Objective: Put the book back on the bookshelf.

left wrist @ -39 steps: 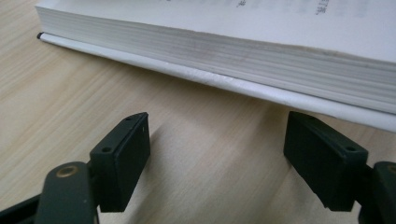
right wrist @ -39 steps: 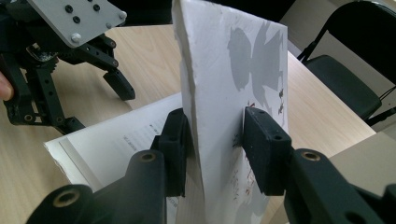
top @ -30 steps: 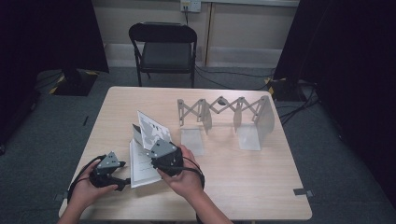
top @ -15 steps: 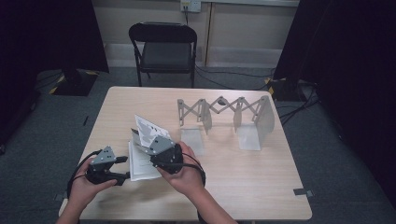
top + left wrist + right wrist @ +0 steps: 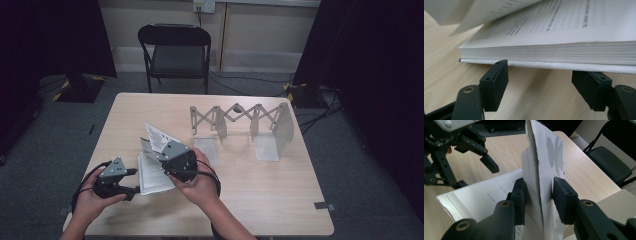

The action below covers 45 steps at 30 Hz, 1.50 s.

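Observation:
An open white book (image 5: 149, 176) lies at the table's front left. My right gripper (image 5: 162, 151) is shut on a sheaf of its pages (image 5: 159, 137) and holds them upright; in the right gripper view the pads (image 5: 520, 195) press both sides of the sheaf (image 5: 545, 157). My left gripper (image 5: 133, 182) is level at the book's left edge. Its jaws have just been opening a little and nothing is between them. In the left gripper view the pads (image 5: 496, 82) stand just short of the book's page block (image 5: 564, 50). The left gripper (image 5: 475, 176) also shows in the right gripper view.
A grey accordion-style rack (image 5: 240, 117) with upright panels stands on the wooden table (image 5: 260, 200) at the back right. A black folding chair (image 5: 175, 50) is behind the table's far edge. Dark curtains hang at both sides.
The left gripper has risen slightly beside the book and its jaws stand a bit narrower than a second ago. The right gripper still holds the lifted pages in place.

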Tool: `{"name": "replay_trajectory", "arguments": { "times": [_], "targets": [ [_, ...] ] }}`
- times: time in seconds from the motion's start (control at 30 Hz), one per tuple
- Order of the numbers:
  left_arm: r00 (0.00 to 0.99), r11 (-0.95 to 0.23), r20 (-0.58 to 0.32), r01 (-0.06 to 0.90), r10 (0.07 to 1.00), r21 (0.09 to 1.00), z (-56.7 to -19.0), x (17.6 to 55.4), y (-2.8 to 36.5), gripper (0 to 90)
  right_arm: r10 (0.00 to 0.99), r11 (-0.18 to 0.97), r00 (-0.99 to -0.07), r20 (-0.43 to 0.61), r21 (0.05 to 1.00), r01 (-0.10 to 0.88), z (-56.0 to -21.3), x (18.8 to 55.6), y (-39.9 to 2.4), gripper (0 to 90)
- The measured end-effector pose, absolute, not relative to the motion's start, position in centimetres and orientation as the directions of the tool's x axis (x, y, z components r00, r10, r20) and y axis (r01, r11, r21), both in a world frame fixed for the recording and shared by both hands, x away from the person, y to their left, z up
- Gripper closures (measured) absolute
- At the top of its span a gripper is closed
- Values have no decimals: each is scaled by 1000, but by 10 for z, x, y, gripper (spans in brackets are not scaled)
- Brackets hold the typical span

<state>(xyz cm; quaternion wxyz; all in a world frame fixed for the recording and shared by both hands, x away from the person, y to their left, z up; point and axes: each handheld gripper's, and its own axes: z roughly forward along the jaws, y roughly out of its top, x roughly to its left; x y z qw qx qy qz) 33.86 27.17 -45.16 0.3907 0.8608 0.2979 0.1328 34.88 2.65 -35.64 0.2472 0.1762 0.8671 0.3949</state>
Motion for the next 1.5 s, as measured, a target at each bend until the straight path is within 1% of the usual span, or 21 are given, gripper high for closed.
{"name": "replay_trajectory", "arguments": {
  "times": [0.1, 0.27, 0.37, 0.43, 0.5, 0.57, 0.6, 0.67, 0.87, 0.9, 0.97, 1.07, 1.17, 1.5],
  "targets": [
    [796, -543, 1, 412, 605, 732, -456, 338, 270, 294, 500, 628, -815, -291, 770, 111, -355, 350, 27, 646],
    [790, -526, -24, 431, 613, 733, -463, 340, 273, 238, 515, 614, -809, -283, 780, 118, -356, 349, 26, 648],
    [782, -521, -47, 457, 621, 721, -470, 341, 276, 246, 517, 615, -809, -281, 779, 122, -356, 349, 25, 648],
    [784, -535, -49, 467, 619, 704, -473, 340, 276, 229, 518, 615, -809, -279, 779, 125, -355, 350, 25, 648],
    [785, -544, -44, 468, 619, 697, -474, 339, 275, 253, 520, 613, -808, -278, 780, 127, -354, 351, 25, 648],
    [787, -557, -43, 473, 615, 683, -477, 339, 273, 246, 522, 613, -807, -276, 780, 130, -354, 351, 26, 649],
    [782, -539, -51, 474, 621, 697, -478, 339, 270, 231, 523, 615, -806, -277, 778, 132, -353, 351, 27, 648],
    [786, -519, -66, 465, 614, 717, -472, 338, 268, 231, 521, 617, -807, -279, 776, 130, -354, 350, 28, 648],
    [769, -480, -125, 507, 627, 716, -462, 336, 267, 226, 508, 629, -812, -286, 767, 123, -353, 351, 28, 647],
    [780, -487, -80, 463, 621, 741, -458, 335, 267, 234, 498, 640, -815, -296, 760, 116, -353, 350, 28, 648],
    [784, -489, -55, 438, 618, 754, -450, 332, 265, 277, 491, 649, -817, -304, 752, 110, -352, 350, 29, 648],
    [785, -472, -42, 414, 618, 778, -443, 331, 265, 296, 478, 659, -822, -308, 744, 105, -348, 350, 29, 651],
    [788, -447, -46, 394, 614, 803, -435, 330, 266, 294, 467, 665, -834, -295, 738, 112, -344, 351, 28, 652],
    [791, -415, -34, 356, 611, 837, -417, 326, 264, 275, 441, 687, -854, -278, 716, 122, -330, 349, 26, 657]
  ]
}}
